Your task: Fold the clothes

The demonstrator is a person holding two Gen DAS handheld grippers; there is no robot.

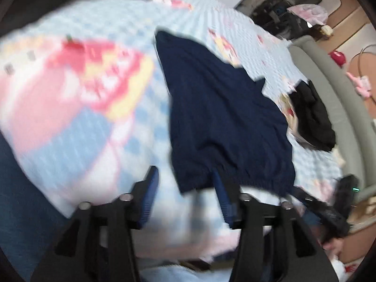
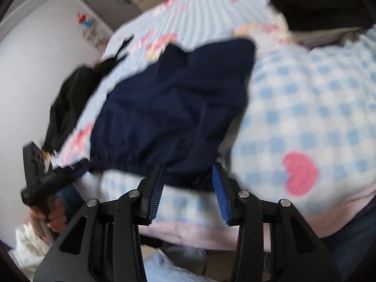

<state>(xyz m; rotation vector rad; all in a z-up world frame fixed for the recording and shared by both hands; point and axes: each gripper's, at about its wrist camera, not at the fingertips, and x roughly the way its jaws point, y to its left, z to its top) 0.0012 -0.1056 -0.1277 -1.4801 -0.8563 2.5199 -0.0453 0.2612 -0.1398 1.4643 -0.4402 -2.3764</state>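
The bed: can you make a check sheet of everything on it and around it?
Surface: bed with blue-and-white checked blanket printed with pink cartoon pictures.
Job's things: dark navy garment with gathered elastic hem, spread flat; hem faces both tools.
Clutter: crumpled black garment near the bed's edge.
Grippers: left tool open at the hem; right tool open at the hem; neither grips yet.
Cables: nothing seen.
Surroundings: grey padded bed frame, white wall, blurred.

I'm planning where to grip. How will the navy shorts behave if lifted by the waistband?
The navy shorts look thin and creased, so they will probably hang limp. The fabric has a slight sheen and may slip between pads. The gathered waistband looks thicker, likely a surer hold.
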